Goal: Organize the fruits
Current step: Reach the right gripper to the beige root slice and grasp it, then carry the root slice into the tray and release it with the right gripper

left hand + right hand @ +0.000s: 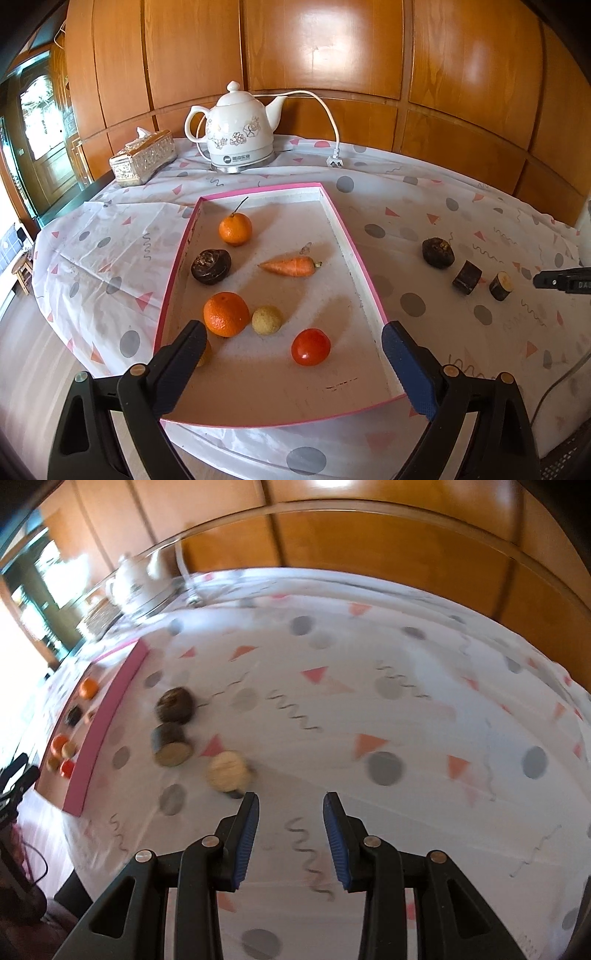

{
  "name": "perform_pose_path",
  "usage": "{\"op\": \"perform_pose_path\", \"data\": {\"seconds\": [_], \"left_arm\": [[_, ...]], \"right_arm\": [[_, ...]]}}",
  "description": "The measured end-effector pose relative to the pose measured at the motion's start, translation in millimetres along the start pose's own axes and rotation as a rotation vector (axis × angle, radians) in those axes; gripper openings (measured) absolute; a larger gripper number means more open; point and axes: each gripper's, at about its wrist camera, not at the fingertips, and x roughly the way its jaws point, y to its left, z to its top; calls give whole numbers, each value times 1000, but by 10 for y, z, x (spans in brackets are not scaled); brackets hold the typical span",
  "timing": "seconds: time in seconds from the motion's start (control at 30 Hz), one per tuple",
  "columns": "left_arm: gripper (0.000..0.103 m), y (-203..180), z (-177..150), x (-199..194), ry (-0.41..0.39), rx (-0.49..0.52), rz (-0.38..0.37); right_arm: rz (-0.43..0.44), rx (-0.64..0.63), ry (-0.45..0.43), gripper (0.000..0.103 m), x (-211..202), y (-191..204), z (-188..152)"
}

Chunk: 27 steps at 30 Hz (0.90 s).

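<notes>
Left gripper (293,345) wide open, empty, over pink tray (354,254) of fruit; right gripper (291,810) narrowly parted, empty, beside three cut pieces (229,771) on tablecloth (406,709): likely to roll if nudged.

A home dining room: wood-panelled wall (325,48), floral kettle (240,129), tissue box (142,160), tablecloth (424,206)

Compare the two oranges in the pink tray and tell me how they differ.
The far orange carries a thin dark stem that sticks up; the near orange shows none. The far orange looks smaller, though it also lies farther from the camera. The far orange lies clear of the other things in the pink tray; the near orange sits right against a small yellowish fruit. Both are round, bright orange and lie along the tray's left side.
</notes>
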Motion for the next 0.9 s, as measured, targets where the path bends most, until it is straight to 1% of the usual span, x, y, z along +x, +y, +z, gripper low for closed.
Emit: {"op": "perform_pose_path", "data": {"seconds": [0.07, 0.13, 0.2, 0.23, 0.37, 0.47, 0.5, 0.57, 0.67, 0.77, 0.83, 0.9], "left_arm": [[96, 10, -1, -3, 0, -4, 0], [96, 17, -3, -7, 0, -10, 0], [96, 24, 0, -11, -1, -13, 1], [96, 29, 1, -17, -2, -15, 1], [96, 79, 3, -37, -7, -31, 4], [96, 133, 2, -39, -6, -51, 12], [96, 163, 4, -41, -6, -60, 18], [96, 227, 8, -46, -7, -81, 28], [96, 402, 23, -38, -5, -140, 57], [96, 593, 27, -44, -7, -201, 82], [96, 722, 18, -43, -6, -240, 97], [96, 843, -3, -28, 2, -270, 120]], "right_arm": [[28, -27, 15, 36, 47, 115, 13], [28, -50, 24, 37, 96, 218, 26], [29, -67, 37, 45, 177, 313, 51], [26, -74, 45, 46, 220, 351, 61], [23, -89, 79, 46, 392, 482, 92], [-16, -84, 89, 46, 501, 536, 120], [-29, -82, 92, 44, 538, 552, 127], [-78, -92, 93, 32, 579, 593, 132], [-88, -87, 81, 32, 547, 623, 125], [-109, -102, 56, 32, 426, 679, 108], [-85, -113, 41, 32, 331, 727, 102], [-34, -135, 30, 32, 238, 833, 103]]}}
